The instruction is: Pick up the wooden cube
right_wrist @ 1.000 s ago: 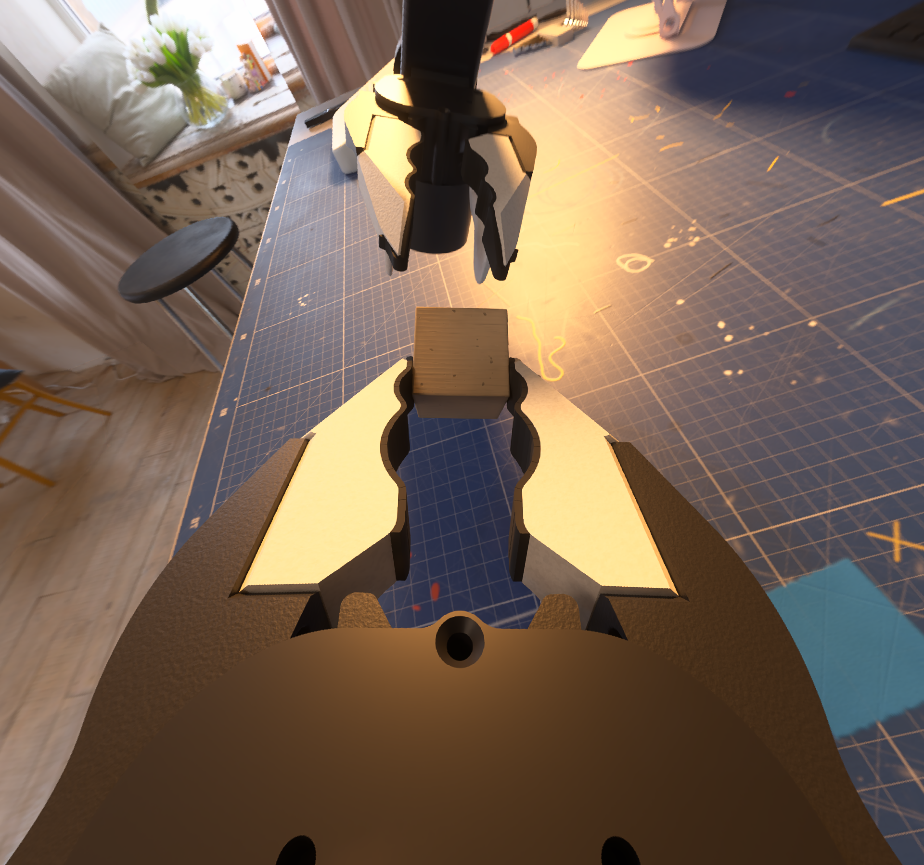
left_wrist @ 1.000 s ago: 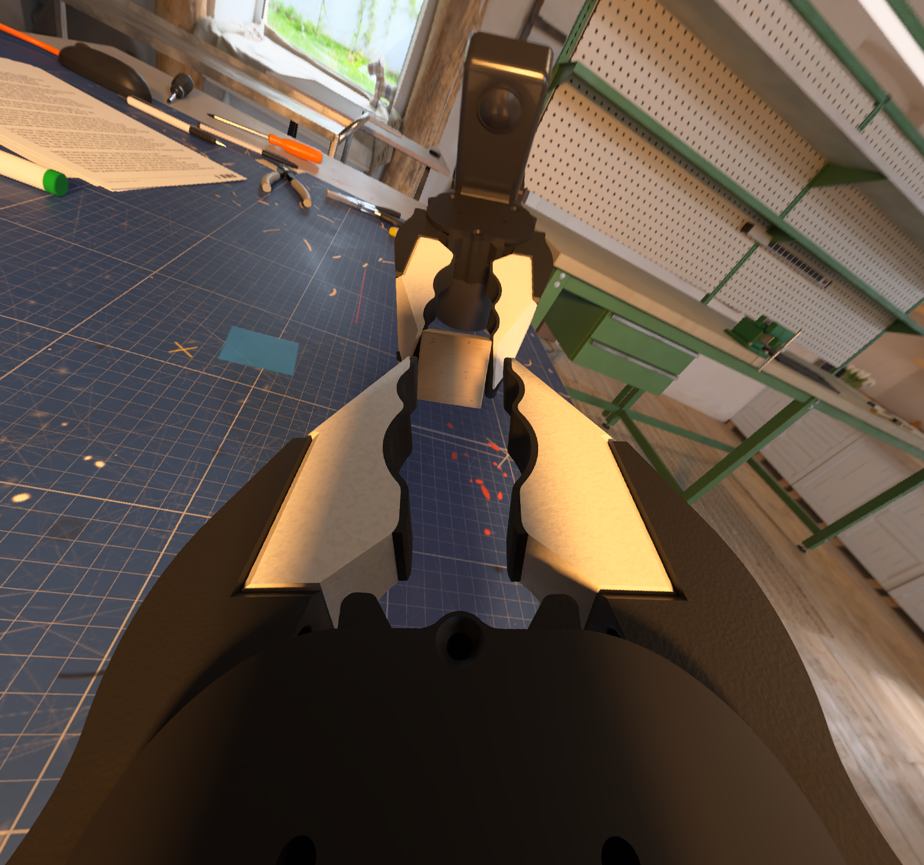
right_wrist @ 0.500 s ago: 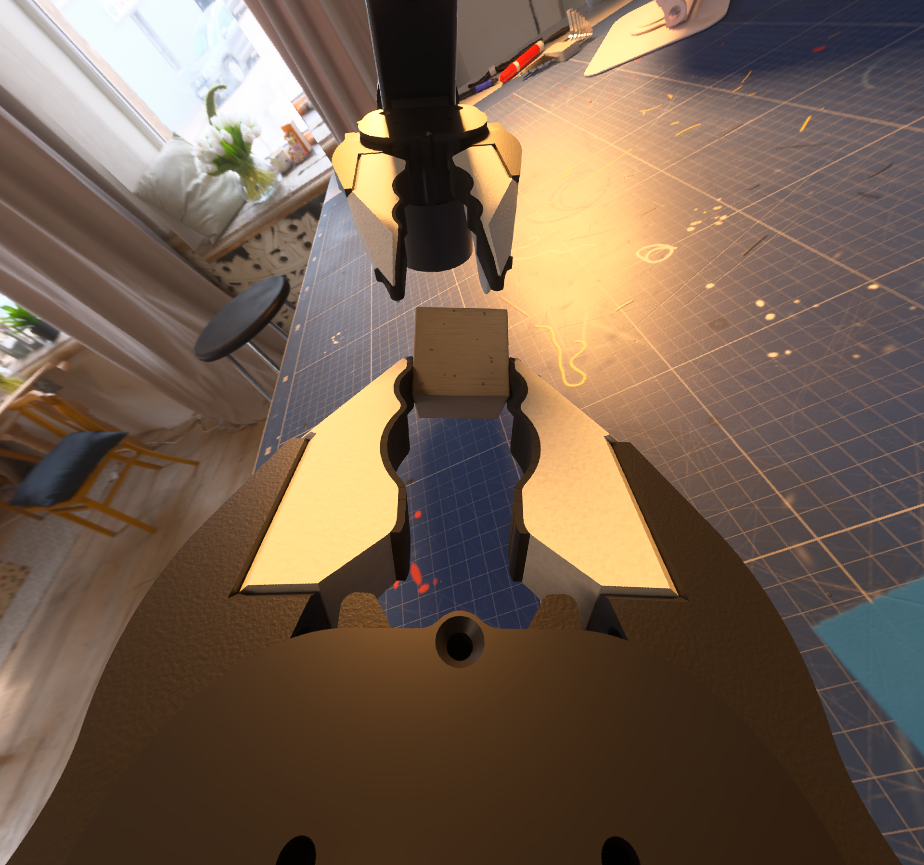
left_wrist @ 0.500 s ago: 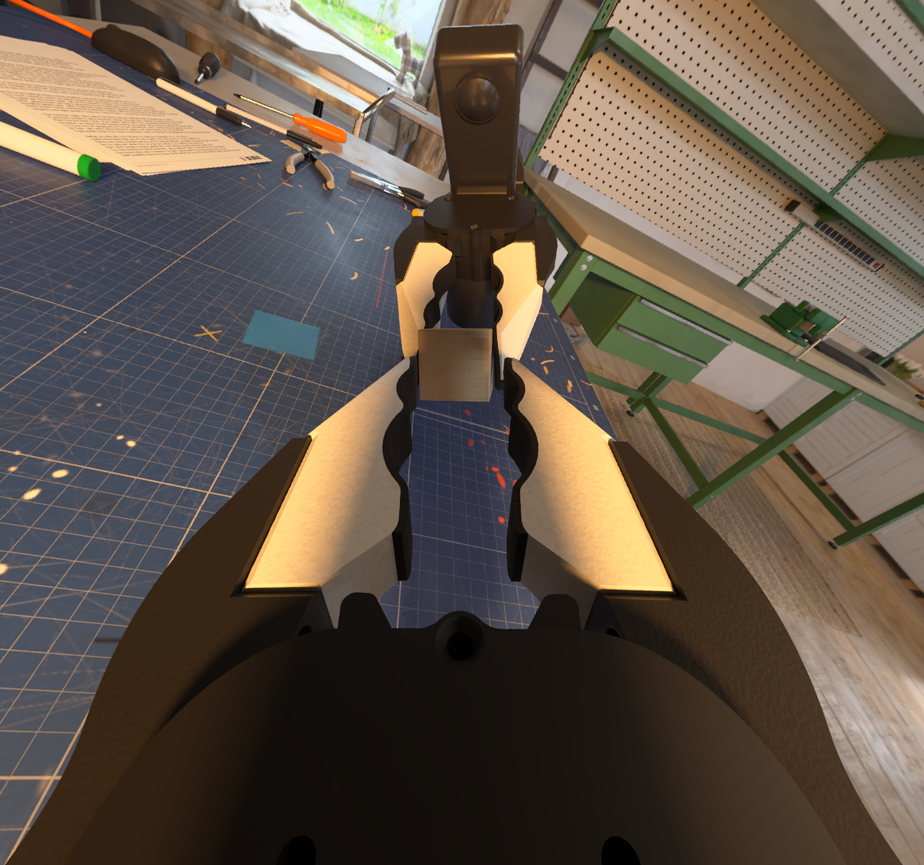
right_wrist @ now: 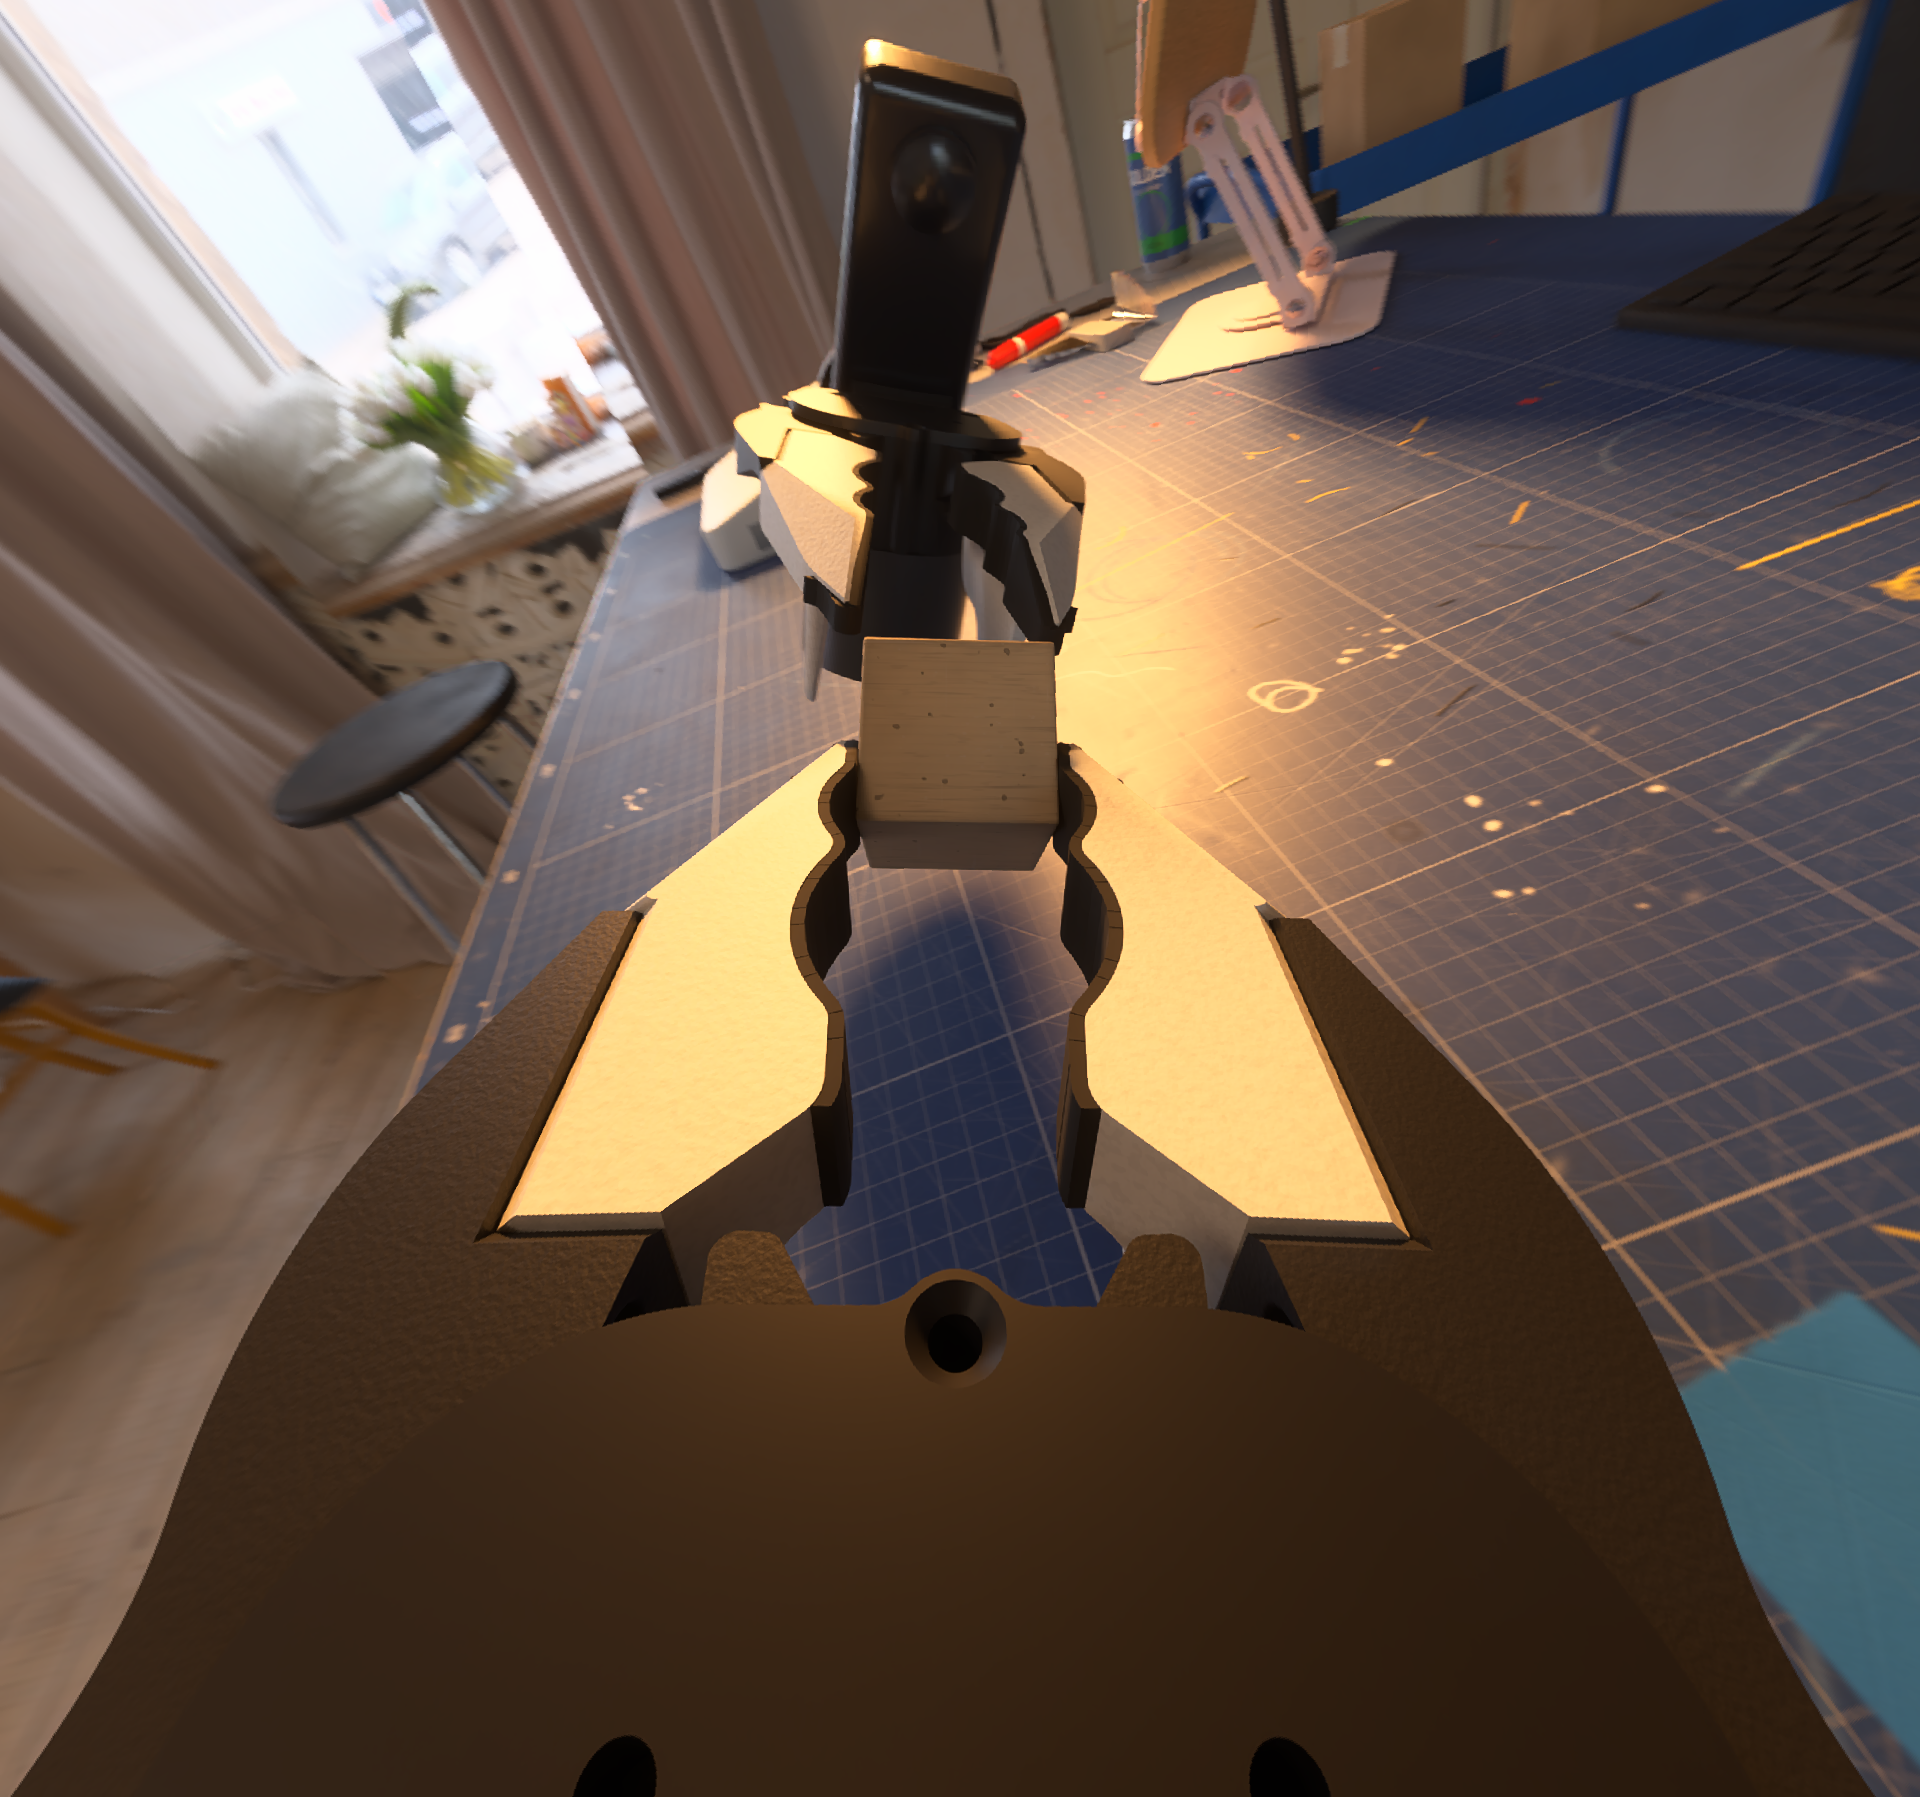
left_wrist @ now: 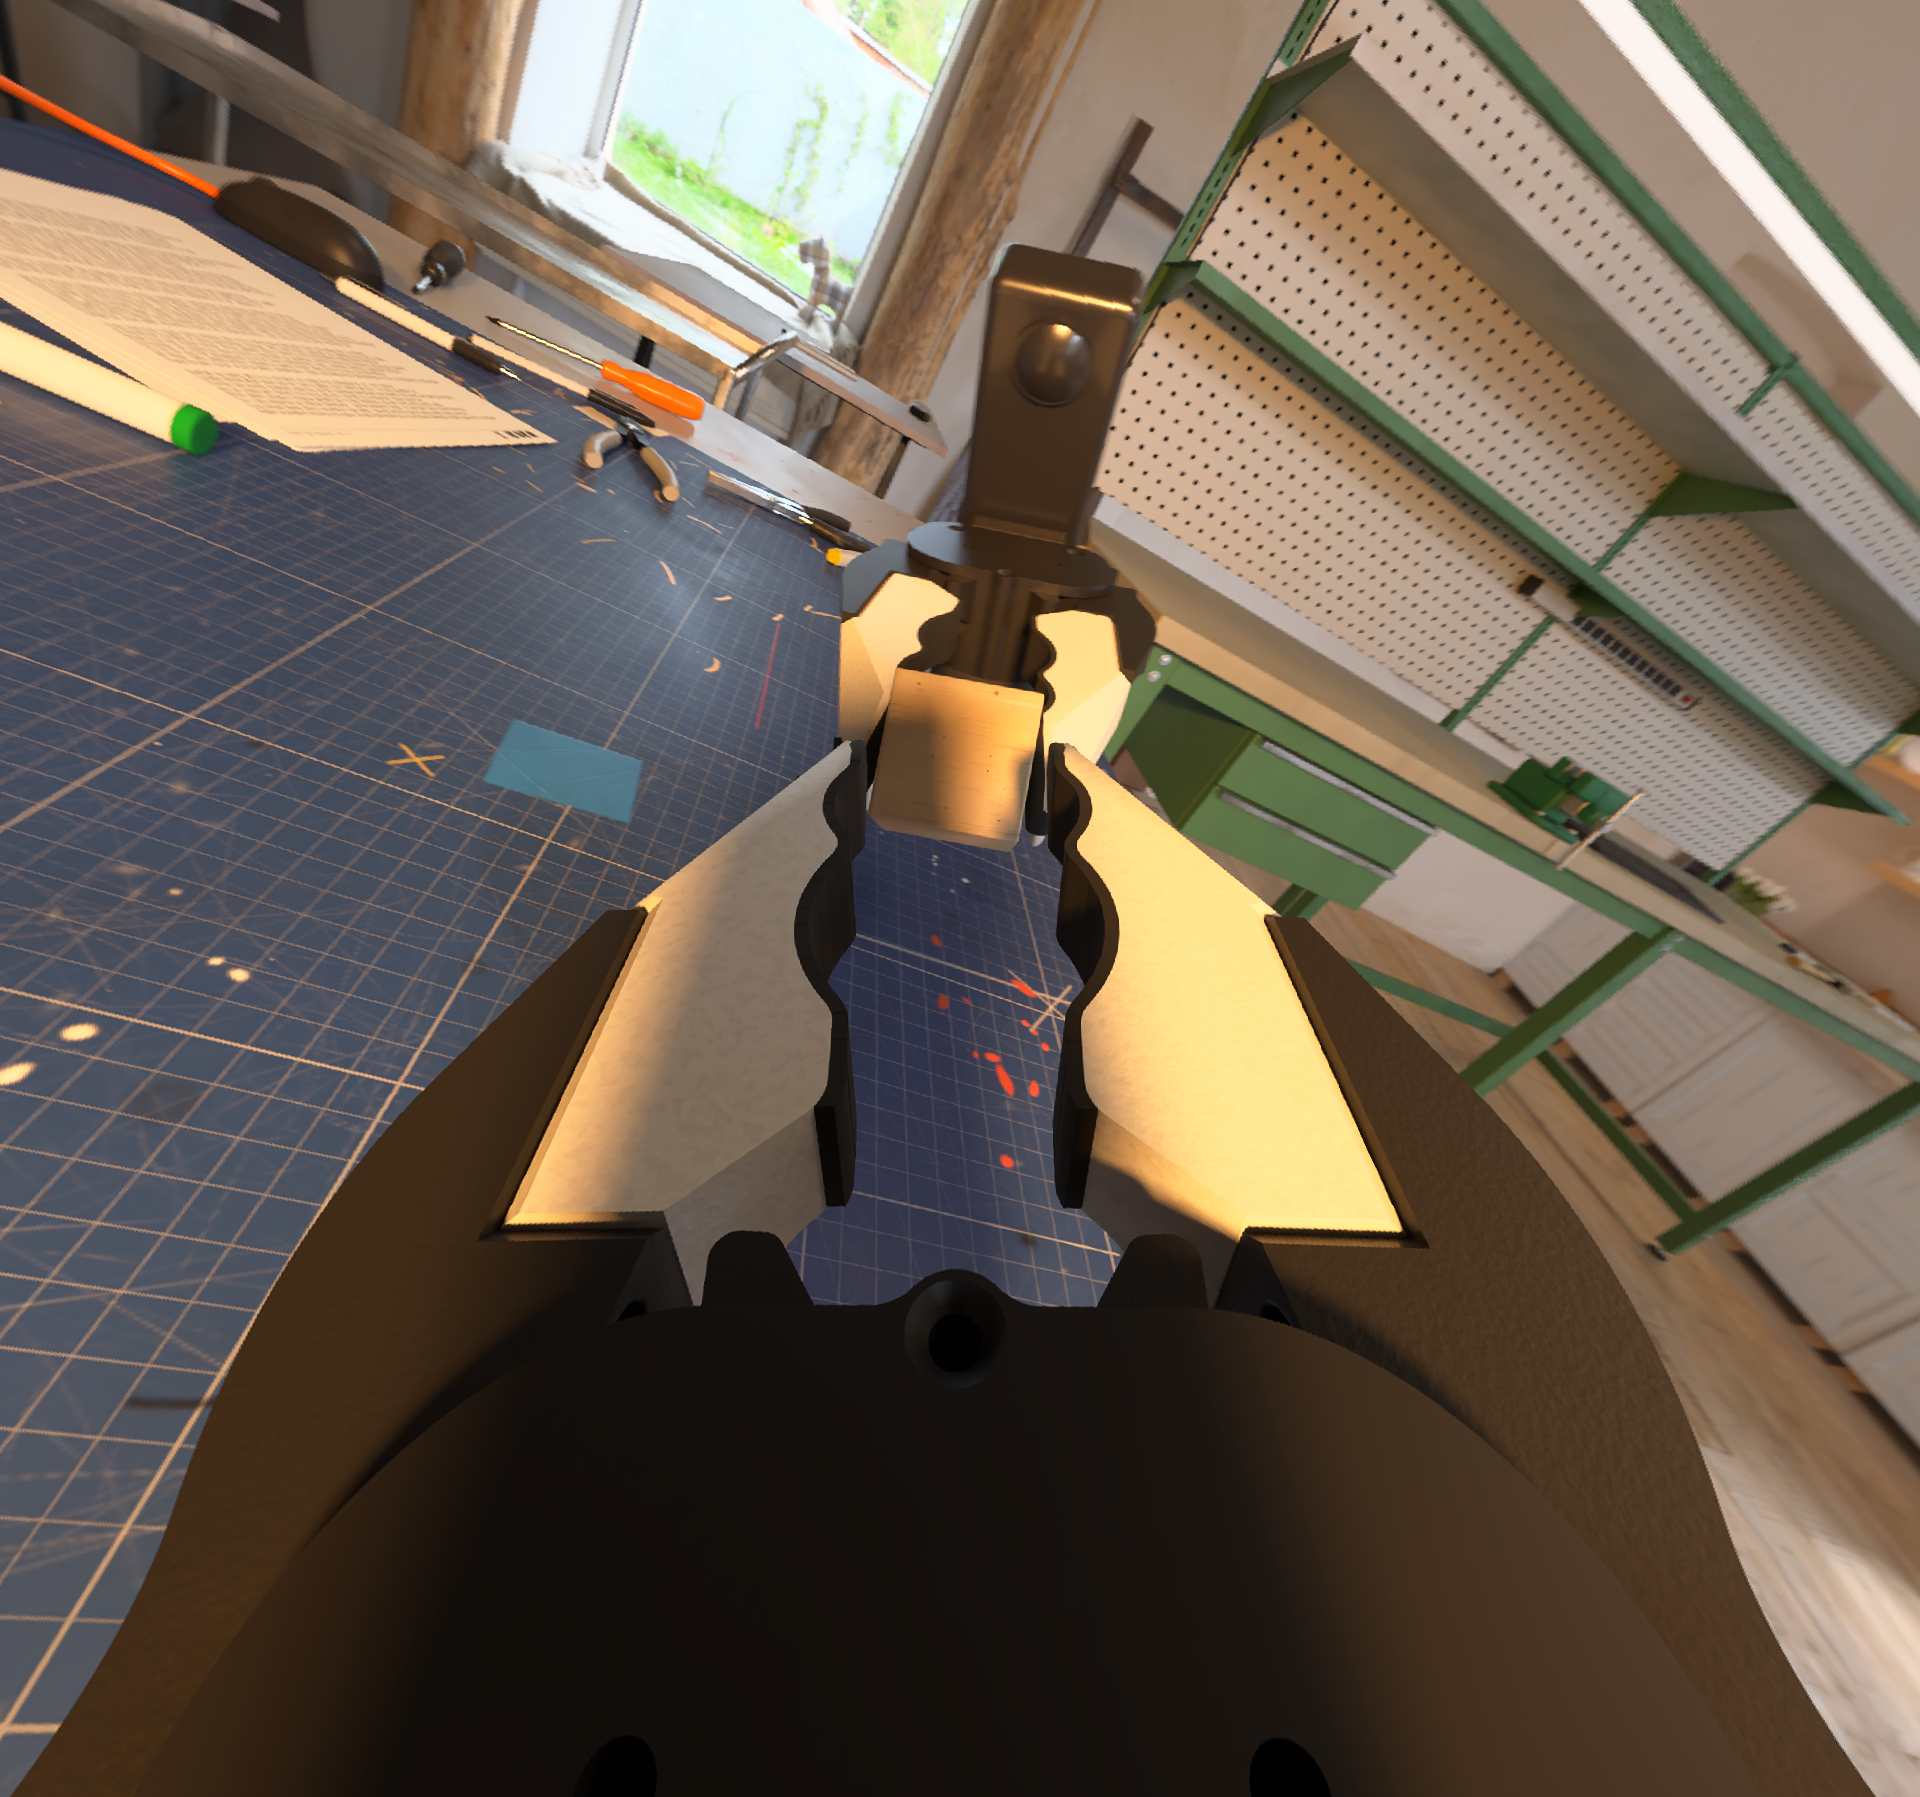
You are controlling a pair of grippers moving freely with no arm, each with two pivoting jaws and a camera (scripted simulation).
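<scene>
The wooden cube (right_wrist: pixel 956 739) is a pale block clamped between the fingertips of my right gripper (right_wrist: pixel 956 771), which holds it above the blue cutting mat (right_wrist: pixel 1455 812). A shadow lies on the mat under it. My left gripper (right_wrist: pixel 940 625) faces it head on from the far side, its tips right at the cube's far edge. In the left wrist view the cube (left_wrist: pixel 956 771) sits at the tips of my left gripper (left_wrist: pixel 954 760), whose jaws stand about a cube's width apart. I cannot tell if they touch it. The right gripper (left_wrist: pixel 987 646) is behind it.
A light blue patch (left_wrist: pixel 566 768) lies on the mat (left_wrist: pixel 312 812). A paper sheet (left_wrist: pixel 208 324), marker (left_wrist: pixel 104 391), screwdriver (left_wrist: pixel 623 386) and pliers (left_wrist: pixel 634 459) lie far left. Green shelving (left_wrist: pixel 1351 397) stands past the table edge. Lamp base (right_wrist: pixel 1278 313), keyboard (right_wrist: pixel 1808 282), stool (right_wrist: pixel 395 739).
The right gripper has risen and tilted up with the cube in it. The left gripper has closed the gap and now has its tips at the cube. Neither jaw width changed.
</scene>
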